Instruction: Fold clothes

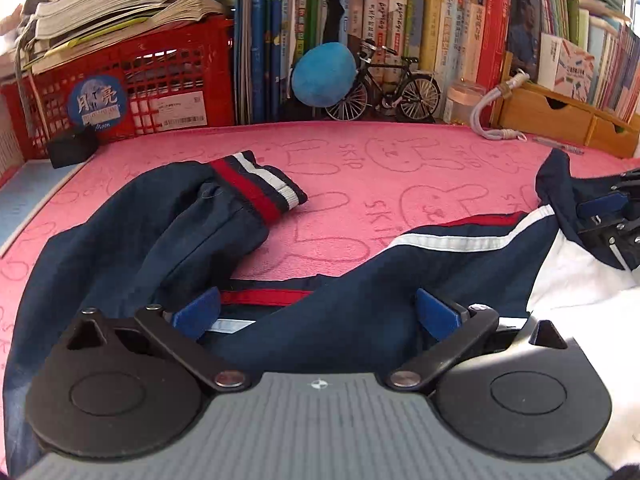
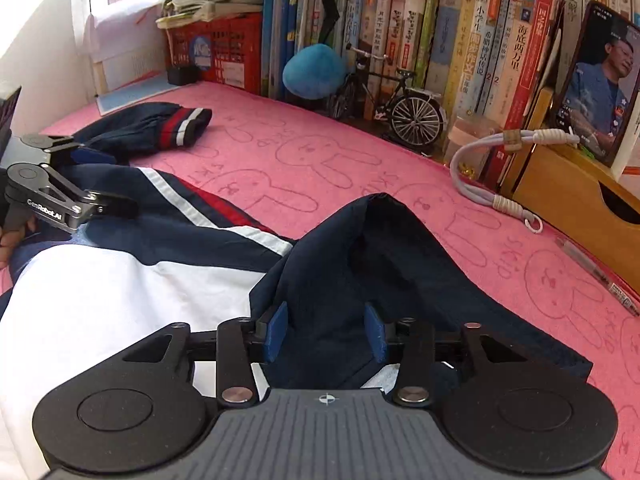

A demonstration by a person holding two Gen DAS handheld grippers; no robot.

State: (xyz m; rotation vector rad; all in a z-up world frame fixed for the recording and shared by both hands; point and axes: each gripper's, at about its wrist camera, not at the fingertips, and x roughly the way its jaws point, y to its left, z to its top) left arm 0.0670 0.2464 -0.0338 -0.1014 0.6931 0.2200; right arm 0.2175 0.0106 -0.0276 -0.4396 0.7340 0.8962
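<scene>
Left tool (image 1: 316, 312) released, jaws wide over navy jacket (image 1: 340, 280). Right tool (image 2: 326, 334) released, jacket fold between the pads, untouched. Striped cuff (image 1: 260, 188) ahead-left.

Jacket (image 2: 352, 264): navy, with a white panel and red and white stripes; cuff (image 1: 260, 188) banded red, white and navy. Cloth (image 1: 400, 184): pink, patterned with outlined rabbits. Crate (image 1: 168, 80): red, with a round blue sticker. Ball (image 2: 314, 72): blue. Drawer box (image 2: 560, 196): light brown wood. Gripper pads (image 2: 276, 330): blue.
</scene>
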